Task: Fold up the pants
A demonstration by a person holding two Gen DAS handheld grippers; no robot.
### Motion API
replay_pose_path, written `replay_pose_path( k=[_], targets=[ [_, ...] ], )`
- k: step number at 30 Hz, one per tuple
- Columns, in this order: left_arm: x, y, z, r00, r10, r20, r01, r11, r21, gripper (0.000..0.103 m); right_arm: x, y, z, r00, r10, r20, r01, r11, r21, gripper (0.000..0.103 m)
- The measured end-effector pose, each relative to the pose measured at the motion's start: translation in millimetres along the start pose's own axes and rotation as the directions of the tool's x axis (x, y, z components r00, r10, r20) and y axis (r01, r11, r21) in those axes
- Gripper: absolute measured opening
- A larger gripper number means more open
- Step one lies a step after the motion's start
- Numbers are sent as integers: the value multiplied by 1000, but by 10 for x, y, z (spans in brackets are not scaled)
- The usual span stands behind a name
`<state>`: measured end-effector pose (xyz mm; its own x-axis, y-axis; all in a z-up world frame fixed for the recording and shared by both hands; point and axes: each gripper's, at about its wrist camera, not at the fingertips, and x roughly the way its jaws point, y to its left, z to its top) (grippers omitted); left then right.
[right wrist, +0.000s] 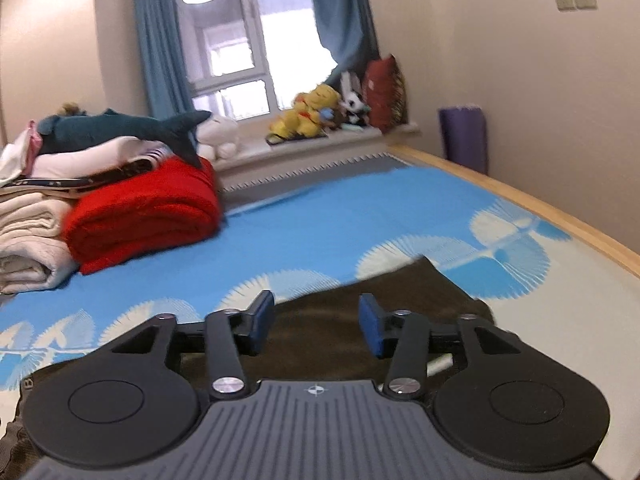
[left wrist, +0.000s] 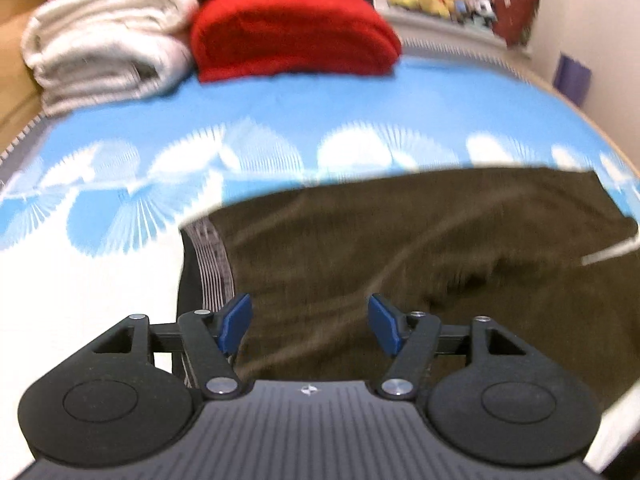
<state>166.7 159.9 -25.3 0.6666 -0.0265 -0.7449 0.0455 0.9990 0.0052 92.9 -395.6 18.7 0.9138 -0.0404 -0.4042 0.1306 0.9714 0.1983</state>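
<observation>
Seemingly mid-fold: the pants [left wrist: 400, 264] lie doubled on the bed [left wrist: 360, 108], both grippers released.

Olive-brown cloth lies flat at the near side of the bed, its striped waistband [left wrist: 208, 256] at the left end and a neat far edge running across, so at least one fold looks done; whether a further fold is left cannot be told, as the near part is hidden. The left gripper [left wrist: 310, 322] and the right gripper [right wrist: 316, 324] both hover above the cloth, jaws apart with nothing between them. Far of the pants the blue sheet is bare, giving open room; at the far left sit a red blanket [left wrist: 292, 32] and a white bedding stack [left wrist: 104, 44], and the bed's wooden edge [right wrist: 560, 216] bounds the right.
</observation>
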Motion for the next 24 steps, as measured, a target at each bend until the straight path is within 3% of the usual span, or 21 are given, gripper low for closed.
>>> replay_pose_path(
  k=[6,12,14,16,22,23,24],
  targets=[
    [6,-208,191,999,0,53,2,1000,-31,70,209,354,57,996,79,-37,-79,997,5,50],
    [171,-347,276,999,-37,14,38,999,-30,70,464,689,51,987,114,-112,-118,992,-32,50],
    [266,-338,273,999,-29,-13,28,999,-45,66,585,806,25,983,91,-157,-102,992,-68,49],
    [307,-342,284,1000,-13,-28,12,999,-48,52,646,899,-2,980,75,-182,-92,992,-87,49],
    [407,-377,324,999,4,-53,-8,998,-69,26,699,1049,13,977,89,-191,-112,987,-113,48],
    [417,-384,327,998,-6,-59,2,997,-75,23,696,1051,22,978,92,-187,-115,986,-119,44],
    [427,-396,331,998,-8,-60,3,997,-75,14,689,1052,29,977,100,-186,-124,985,-123,33]
  ],
)
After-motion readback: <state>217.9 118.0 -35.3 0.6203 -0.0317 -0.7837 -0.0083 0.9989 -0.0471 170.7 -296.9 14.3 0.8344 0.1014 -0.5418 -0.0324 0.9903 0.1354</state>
